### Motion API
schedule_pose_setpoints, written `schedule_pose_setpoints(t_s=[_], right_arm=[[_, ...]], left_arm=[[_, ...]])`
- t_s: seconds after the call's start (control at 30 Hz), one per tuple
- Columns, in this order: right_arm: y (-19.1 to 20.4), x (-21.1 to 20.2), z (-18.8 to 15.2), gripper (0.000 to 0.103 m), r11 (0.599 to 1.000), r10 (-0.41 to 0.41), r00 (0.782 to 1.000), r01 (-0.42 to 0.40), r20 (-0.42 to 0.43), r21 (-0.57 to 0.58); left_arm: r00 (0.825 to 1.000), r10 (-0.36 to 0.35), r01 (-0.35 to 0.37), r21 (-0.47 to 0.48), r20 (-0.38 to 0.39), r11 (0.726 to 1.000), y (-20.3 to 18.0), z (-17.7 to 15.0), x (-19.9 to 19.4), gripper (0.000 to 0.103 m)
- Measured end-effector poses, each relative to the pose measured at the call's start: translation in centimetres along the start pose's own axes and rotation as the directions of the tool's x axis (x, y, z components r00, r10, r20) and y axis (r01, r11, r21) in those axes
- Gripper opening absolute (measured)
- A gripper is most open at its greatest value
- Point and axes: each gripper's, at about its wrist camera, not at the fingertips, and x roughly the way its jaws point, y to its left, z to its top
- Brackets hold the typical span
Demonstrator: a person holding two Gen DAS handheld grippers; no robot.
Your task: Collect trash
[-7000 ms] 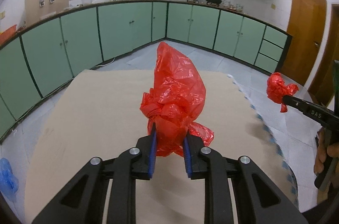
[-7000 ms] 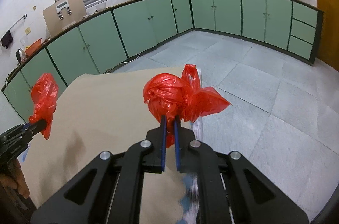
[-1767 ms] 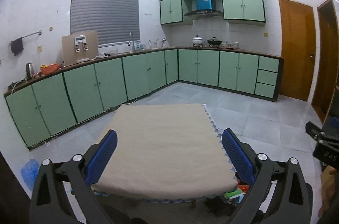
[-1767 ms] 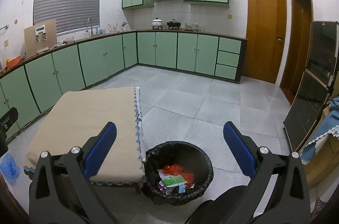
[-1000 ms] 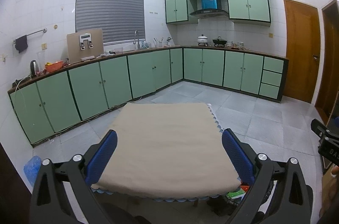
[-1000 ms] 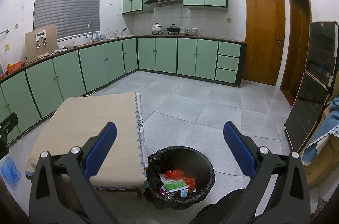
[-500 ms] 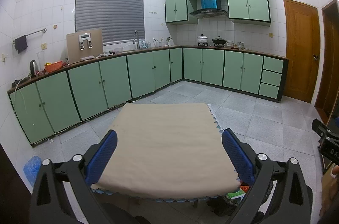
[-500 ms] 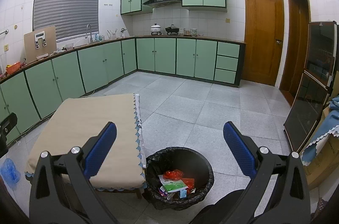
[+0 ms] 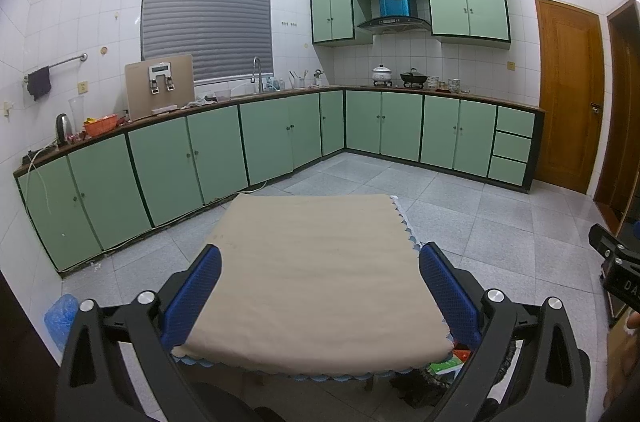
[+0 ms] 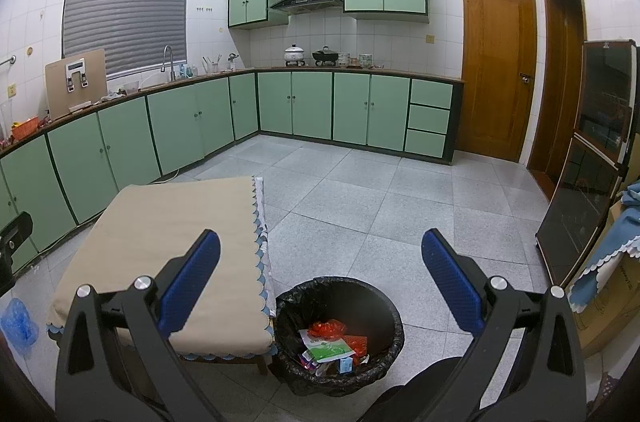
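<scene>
Only legible text: white letters "DA", cut off at frame edge, on the right claw's (image 9: 618,272) black body in left-wrist view. Packet print in the bin (image 10: 384,296) too small to read.

A home kitchen: green cabinets (image 9: 256,142) wrap the white-tiled walls well beyond the jaws, with a sink tap (image 9: 256,72), a range hood (image 9: 394,22) over pots (image 9: 382,74), and a kettle (image 9: 62,128) on the bench.
</scene>
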Motion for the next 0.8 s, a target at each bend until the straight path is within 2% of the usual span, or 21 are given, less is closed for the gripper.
schedule_pose_setpoints(t_s=[0.63,0.8], right_arm=[[-0.08,0.06,-0.05,0.098,1.000,-0.002,1.000,0.002,0.000,0.001],[-0.10,0.15,-0.17,0.098,1.000,-0.002,1.000,0.002,0.000,0.002]], left_arm=[[1.000,0.025,-0.025,0.015,0.011,1.000,-0.27,0.16,-0.06,0.097],[1.000,0.002,-0.002,0.015,0.003,1.000,-0.30,0.01,-0.07,0.097]])
